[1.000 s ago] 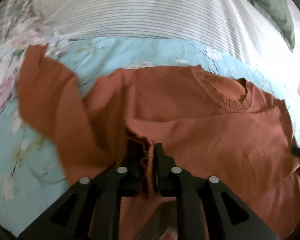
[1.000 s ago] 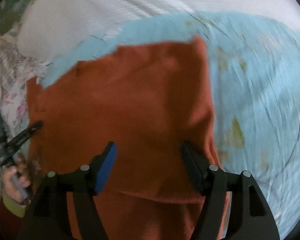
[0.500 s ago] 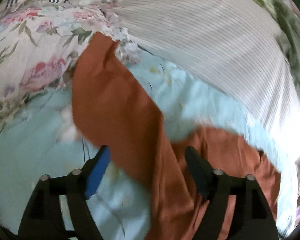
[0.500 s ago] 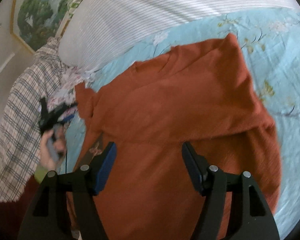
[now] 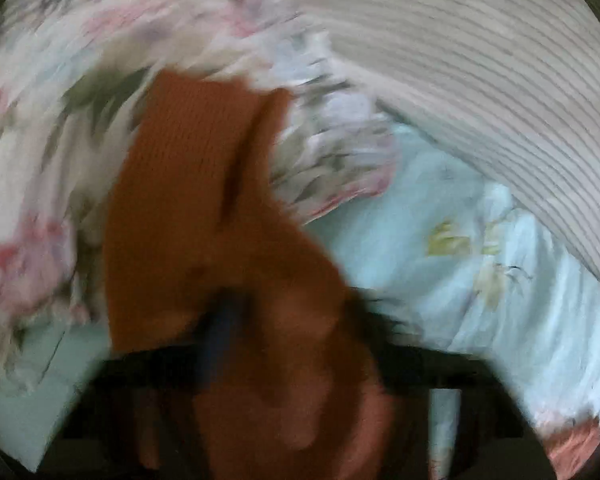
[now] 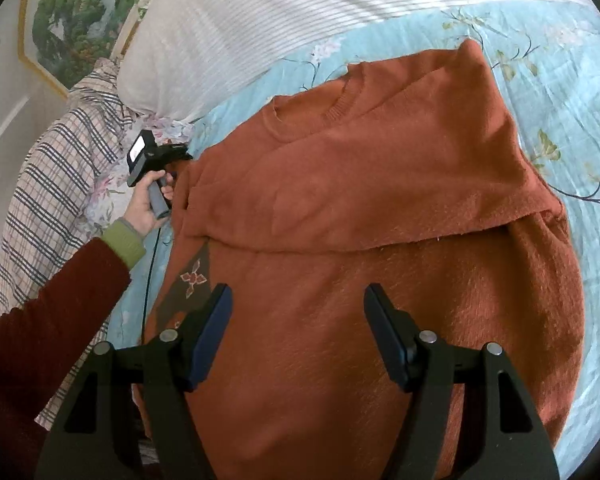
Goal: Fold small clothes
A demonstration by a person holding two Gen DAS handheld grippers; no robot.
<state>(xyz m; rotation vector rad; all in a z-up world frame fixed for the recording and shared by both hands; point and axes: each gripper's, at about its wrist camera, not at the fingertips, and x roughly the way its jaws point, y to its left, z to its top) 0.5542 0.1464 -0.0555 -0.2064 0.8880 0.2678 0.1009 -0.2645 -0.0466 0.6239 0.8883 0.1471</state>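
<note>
The left wrist view is heavily smeared by motion blur: the left tool [image 5: 292, 344] is a dark streak, and the rust sweater [image 5: 204, 208] and the floral bedding [image 5: 40, 184] ahead of it lose their edges. The right wrist view is sharp and evenly daylit, the right tool [image 6: 296, 320] crisp. Soft bright bands fall on the striped pillow [image 6: 300, 12] beyond it; both views bend and darken at their round rims.

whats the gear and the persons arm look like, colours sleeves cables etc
The right gripper is black with angular fingers, dark blue pads and silver screws. The left gripper is black with a grey handle and a thin dark cable. The left hand is bare, under a dark red sleeve with a green cuff.
</note>
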